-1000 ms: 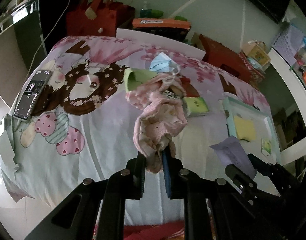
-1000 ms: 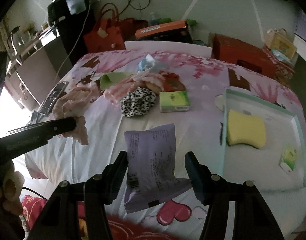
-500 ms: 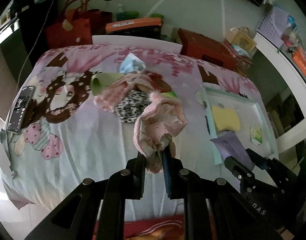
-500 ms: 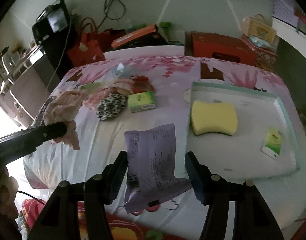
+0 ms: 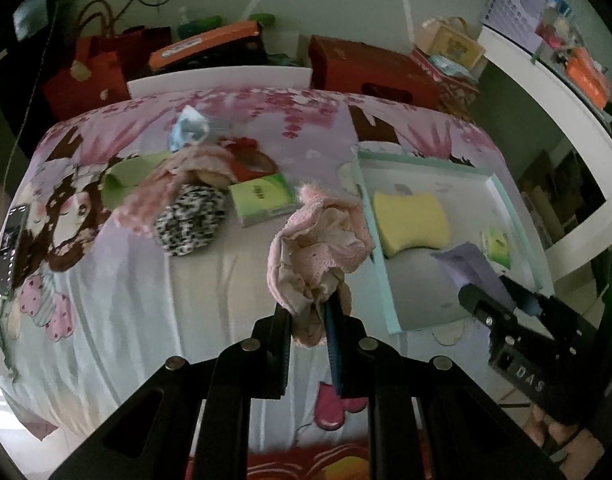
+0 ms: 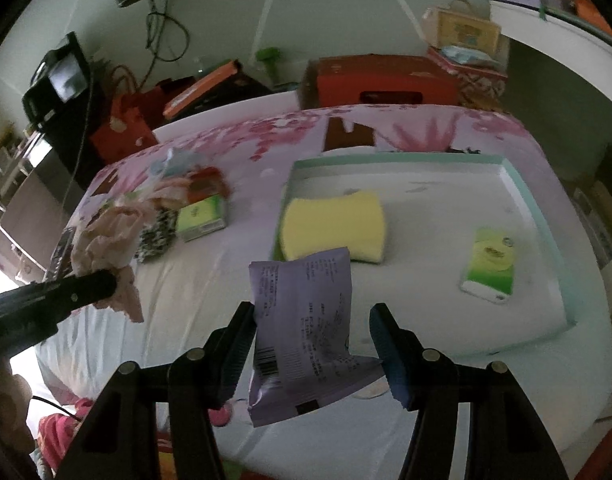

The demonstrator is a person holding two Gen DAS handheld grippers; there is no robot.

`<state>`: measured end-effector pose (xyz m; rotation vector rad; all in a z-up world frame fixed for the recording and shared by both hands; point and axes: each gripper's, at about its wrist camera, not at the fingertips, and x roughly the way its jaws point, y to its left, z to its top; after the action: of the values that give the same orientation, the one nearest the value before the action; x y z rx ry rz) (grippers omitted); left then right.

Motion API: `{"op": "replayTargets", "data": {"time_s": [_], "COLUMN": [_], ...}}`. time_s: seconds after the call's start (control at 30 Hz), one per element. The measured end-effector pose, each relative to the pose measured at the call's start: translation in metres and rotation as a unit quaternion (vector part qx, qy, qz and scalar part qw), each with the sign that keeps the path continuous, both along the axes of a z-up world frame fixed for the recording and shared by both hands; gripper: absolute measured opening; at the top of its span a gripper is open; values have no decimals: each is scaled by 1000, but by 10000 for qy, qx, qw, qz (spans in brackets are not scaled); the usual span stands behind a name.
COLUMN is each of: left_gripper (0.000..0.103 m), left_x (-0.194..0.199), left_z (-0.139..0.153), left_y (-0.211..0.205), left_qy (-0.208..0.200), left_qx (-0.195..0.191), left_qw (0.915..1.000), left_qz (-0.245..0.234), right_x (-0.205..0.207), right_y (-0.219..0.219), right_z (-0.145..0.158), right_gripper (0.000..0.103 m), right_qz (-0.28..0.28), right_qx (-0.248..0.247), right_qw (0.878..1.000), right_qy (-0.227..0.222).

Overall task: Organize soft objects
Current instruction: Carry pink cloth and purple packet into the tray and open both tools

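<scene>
My left gripper (image 5: pixel 309 312) is shut on a crumpled pink lace cloth (image 5: pixel 318 248), held above the bedsheet just left of the teal-rimmed white tray (image 5: pixel 386 280). My right gripper (image 6: pixel 312 344) is shut on a purple soft packet (image 6: pixel 306 328) and hangs over the tray's (image 6: pixel 546 232) near left part. In the tray lie a yellow sponge (image 6: pixel 334 220) and a green tissue pack (image 6: pixel 490 264). The right wrist view shows the pink cloth (image 6: pixel 106 240) at the left. Left on the bed is a pile: leopard-print cloth (image 5: pixel 192 218), pink strip (image 5: pixel 166 188), green cloth (image 5: pixel 122 180), blue mask (image 5: pixel 188 130), second green pack (image 5: pixel 264 198).
A phone (image 5: pixel 10 248) lies at the bed's left edge. Behind the bed stand a red bag (image 5: pixel 86 76), an orange box (image 5: pixel 206 42) and a red box (image 5: pixel 366 68). A white shelf (image 5: pixel 546 92) runs along the right. A hand (image 5: pixel 554 436) grips the right tool.
Both grippers have moved to the right across the bed, each still holding its item. The tray has come closer, and the purple packet now hangs over it.
</scene>
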<state>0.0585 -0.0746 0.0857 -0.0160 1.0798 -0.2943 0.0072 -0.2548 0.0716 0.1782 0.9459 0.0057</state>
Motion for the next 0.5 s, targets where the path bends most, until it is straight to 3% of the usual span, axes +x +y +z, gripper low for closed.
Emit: {"op": "replayTargets", "data": {"time_s": [0.5], "left_gripper": [16], "left_x": [23], "left_z": [-9], "left_y": [-70], "left_qy": [17], "left_qx": [79], "left_qw": [9983], "left_qz": [-583], "right_x": [21], "right_y": [-74], "right_z": [-8], "right_gripper": [62], "right_qz": [-535], "right_qx": [5], "right_qw": [9986], "right_qy": [-19]}}
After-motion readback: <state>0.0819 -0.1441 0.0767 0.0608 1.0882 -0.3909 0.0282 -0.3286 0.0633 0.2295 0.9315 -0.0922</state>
